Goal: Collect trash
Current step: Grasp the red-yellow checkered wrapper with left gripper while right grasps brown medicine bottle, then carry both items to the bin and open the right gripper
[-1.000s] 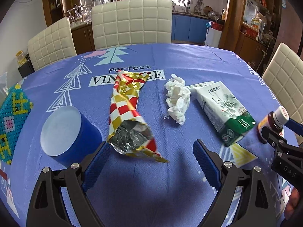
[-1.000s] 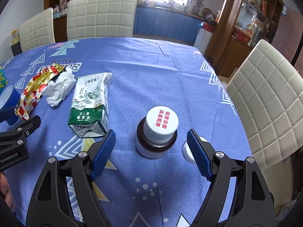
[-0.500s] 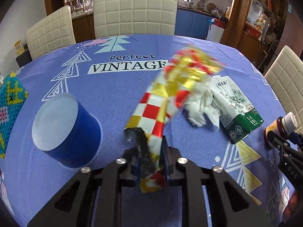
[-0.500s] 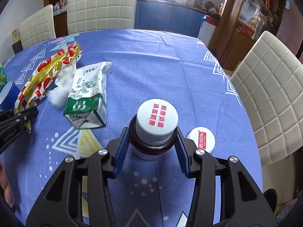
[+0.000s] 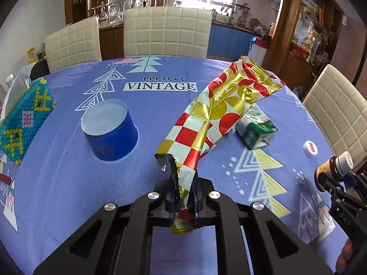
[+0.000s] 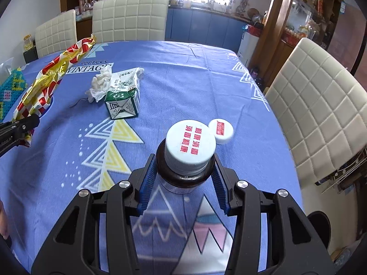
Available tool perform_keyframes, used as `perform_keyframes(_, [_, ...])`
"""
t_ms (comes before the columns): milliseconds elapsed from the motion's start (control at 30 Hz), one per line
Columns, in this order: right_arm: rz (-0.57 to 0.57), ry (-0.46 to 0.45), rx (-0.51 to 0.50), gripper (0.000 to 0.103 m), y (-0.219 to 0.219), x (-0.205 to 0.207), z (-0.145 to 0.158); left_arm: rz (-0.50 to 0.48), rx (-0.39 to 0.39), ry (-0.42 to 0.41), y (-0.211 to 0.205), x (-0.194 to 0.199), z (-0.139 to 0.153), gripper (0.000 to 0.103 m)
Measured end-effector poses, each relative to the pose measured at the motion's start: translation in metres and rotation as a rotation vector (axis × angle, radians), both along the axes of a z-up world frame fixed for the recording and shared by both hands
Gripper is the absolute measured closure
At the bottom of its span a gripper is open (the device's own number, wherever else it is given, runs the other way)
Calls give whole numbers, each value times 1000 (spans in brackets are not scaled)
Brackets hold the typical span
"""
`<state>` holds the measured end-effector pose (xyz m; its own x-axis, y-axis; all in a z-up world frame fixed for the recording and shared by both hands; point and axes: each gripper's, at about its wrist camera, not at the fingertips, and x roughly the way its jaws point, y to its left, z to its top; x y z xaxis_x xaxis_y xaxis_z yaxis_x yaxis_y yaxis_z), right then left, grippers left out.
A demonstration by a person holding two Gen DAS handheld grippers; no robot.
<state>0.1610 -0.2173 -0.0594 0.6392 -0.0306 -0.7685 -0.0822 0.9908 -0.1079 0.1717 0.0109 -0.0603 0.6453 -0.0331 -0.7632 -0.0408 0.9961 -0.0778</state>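
wrist views, angled down, shared table (image 5: pixel 68 183)

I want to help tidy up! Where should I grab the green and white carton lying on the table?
The green and white carton lies flat on its side, so come from above and pinch across its two long side walls near the middle. Avoid the crumpled white tissue touching its far left corner.

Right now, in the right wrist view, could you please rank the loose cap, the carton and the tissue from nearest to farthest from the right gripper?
1. Loose cap: on the cloth just beyond the right gripper, slightly to the right.
2. Carton: farther out, to the left.
3. Tissue: beyond the carton's left side, touching it.
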Motion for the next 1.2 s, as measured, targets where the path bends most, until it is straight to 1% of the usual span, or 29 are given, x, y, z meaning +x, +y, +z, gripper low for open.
perform_keyframes(200, [-28,-33,2,55,-20,-37,15,-57,1,-21,-29,-36,12,92])
perform_keyframes(600, [-102,-100,20,55,-73,-99,36,-157,7,-67,-87,-87,30,92])
perform_keyframes(867, [-129,-131,31,55,-97,-127,45,-209,20,-95,-118,-110,41,92])
perform_keyframes(1200, [-180,-163,34,55,-131,-155,51,-283,23,-116,-163,-129,49,92])
